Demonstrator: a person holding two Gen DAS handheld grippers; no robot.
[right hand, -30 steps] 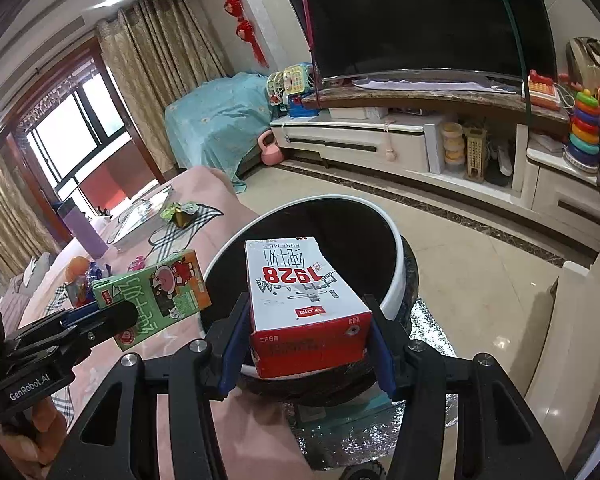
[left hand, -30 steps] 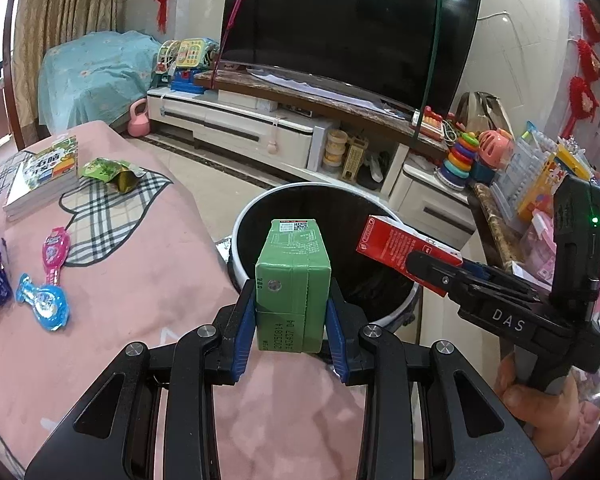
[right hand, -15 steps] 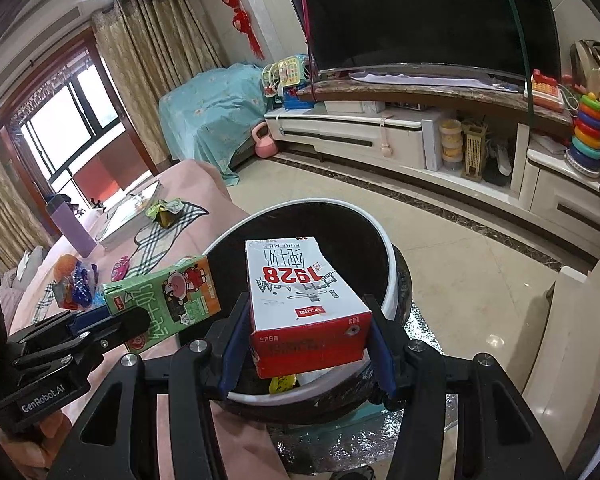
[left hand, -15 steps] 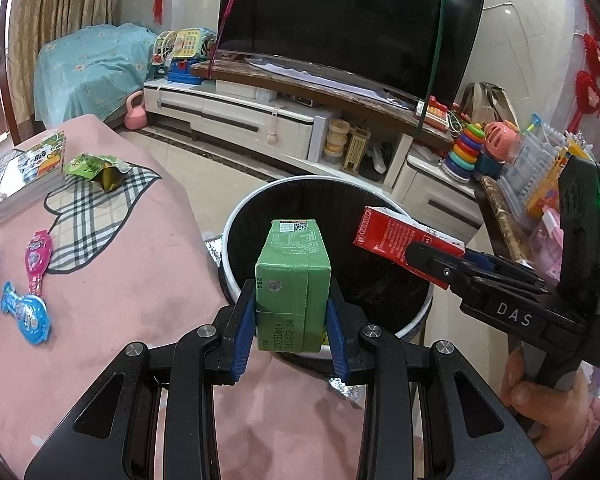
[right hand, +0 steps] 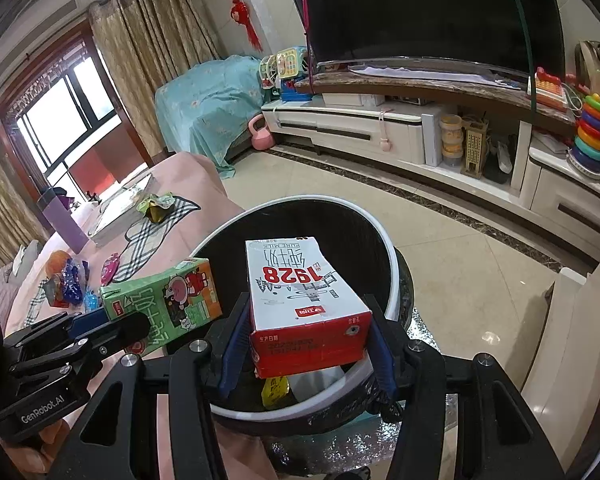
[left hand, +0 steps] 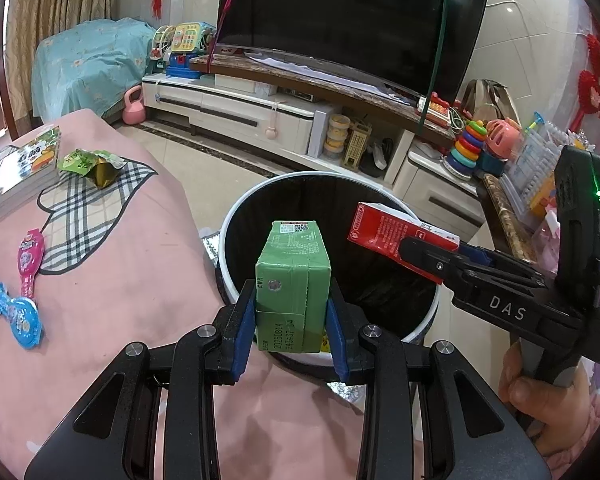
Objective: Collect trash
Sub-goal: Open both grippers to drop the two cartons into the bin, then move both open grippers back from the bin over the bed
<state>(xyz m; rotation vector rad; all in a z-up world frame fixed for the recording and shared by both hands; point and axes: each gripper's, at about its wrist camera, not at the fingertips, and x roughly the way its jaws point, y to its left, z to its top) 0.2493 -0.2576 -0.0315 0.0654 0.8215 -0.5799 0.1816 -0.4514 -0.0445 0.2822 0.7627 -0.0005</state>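
Note:
My left gripper [left hand: 292,312] is shut on a green drink carton [left hand: 294,276], held above the near rim of a round black bin with a white rim [left hand: 256,196]. My right gripper [right hand: 306,336] is shut on a red and white milk carton [right hand: 300,292] over the same bin [right hand: 392,264]. Each view shows the other tool: the right gripper with the milk carton [left hand: 384,228] at the right, the left gripper with the green carton [right hand: 164,304] at the left. A yellow wrapper [right hand: 274,390] lies inside the bin.
A pink cloth covers the table [left hand: 132,264] left of the bin. On it lie a green snack bag [left hand: 90,162], a stack of books [left hand: 20,168], and pink and blue wrappers [left hand: 24,288]. A purple bottle [right hand: 60,220] stands farther back. A TV stand [left hand: 260,112] runs behind.
Both grippers have moved forward over the bin with their cartons, so the bin opening now sits closer beneath them. Grips are unchanged.

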